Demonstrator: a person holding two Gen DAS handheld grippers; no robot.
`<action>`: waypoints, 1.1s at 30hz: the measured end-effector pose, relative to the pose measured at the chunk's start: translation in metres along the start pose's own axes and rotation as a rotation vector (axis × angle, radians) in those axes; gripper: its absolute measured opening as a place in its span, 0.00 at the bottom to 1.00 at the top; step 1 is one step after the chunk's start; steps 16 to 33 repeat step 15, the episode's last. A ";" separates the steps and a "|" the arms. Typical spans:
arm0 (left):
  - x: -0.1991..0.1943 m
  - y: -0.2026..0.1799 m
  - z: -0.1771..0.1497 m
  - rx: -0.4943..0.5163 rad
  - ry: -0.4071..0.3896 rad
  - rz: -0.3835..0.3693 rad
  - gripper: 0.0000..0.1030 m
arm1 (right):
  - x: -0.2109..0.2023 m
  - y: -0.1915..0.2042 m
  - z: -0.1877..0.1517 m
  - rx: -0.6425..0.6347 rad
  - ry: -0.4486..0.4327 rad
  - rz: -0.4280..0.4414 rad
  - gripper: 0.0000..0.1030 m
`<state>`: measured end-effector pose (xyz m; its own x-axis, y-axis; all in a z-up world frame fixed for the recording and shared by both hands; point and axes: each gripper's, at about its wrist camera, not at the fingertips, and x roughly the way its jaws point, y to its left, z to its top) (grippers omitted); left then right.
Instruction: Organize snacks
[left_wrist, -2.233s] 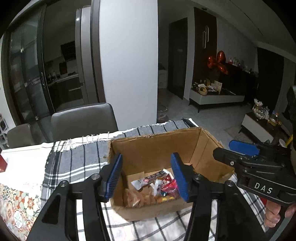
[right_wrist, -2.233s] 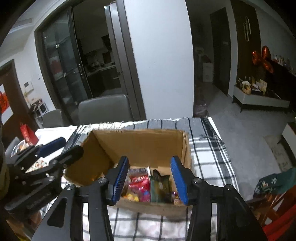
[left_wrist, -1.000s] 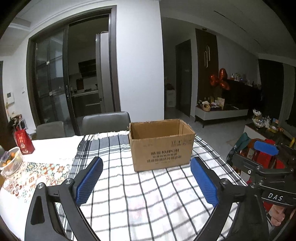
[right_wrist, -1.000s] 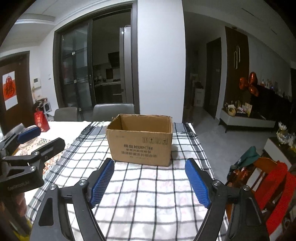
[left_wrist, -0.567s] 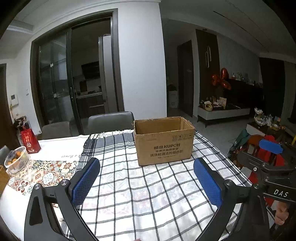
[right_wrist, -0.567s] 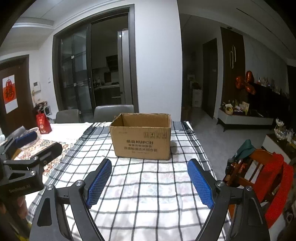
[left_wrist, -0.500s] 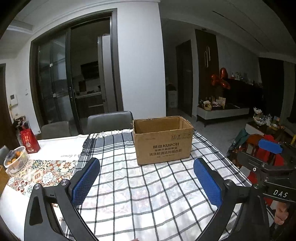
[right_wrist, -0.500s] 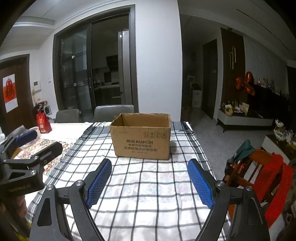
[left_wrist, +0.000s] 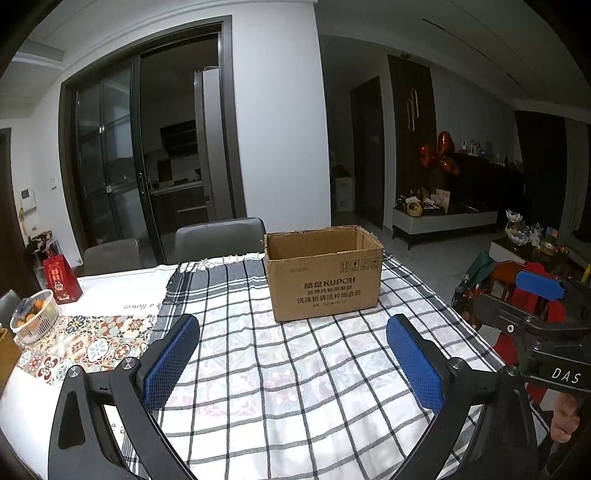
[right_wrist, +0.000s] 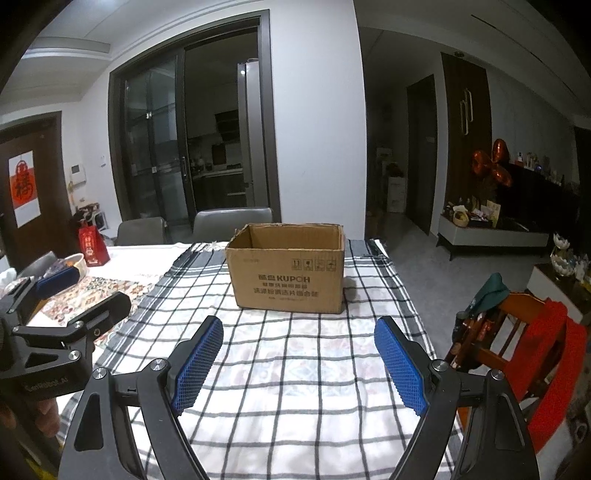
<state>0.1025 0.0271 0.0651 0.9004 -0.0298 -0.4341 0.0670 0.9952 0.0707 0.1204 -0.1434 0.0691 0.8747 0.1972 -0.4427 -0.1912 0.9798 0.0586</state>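
- An open-topped cardboard box (left_wrist: 324, 274) is seen upright on the checked cloth (left_wrist: 295, 369) toward the far side of the table (left_wrist: 110, 280); its contents cannot be seen.
- The left gripper (left_wrist: 293, 363) is held with jaws wide apart, nothing between them.
- The right gripper (right_wrist: 300, 360) is likewise spread wide and empty, well short of the box.

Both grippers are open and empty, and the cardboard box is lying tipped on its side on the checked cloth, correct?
Not quite. The cardboard box stands upright with its open top facing up, as the right wrist view shows. The rest holds: it sits on the checked cloth, and the left gripper and right gripper are both open and empty.
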 end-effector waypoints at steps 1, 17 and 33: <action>0.000 0.000 0.000 -0.001 0.000 0.000 1.00 | 0.000 0.000 0.000 0.002 -0.002 0.000 0.82; 0.001 0.001 -0.007 -0.006 0.016 0.001 1.00 | -0.002 -0.001 -0.001 -0.001 0.003 -0.005 0.82; 0.001 0.001 -0.007 -0.006 0.016 0.001 1.00 | -0.002 -0.001 -0.001 -0.001 0.003 -0.005 0.82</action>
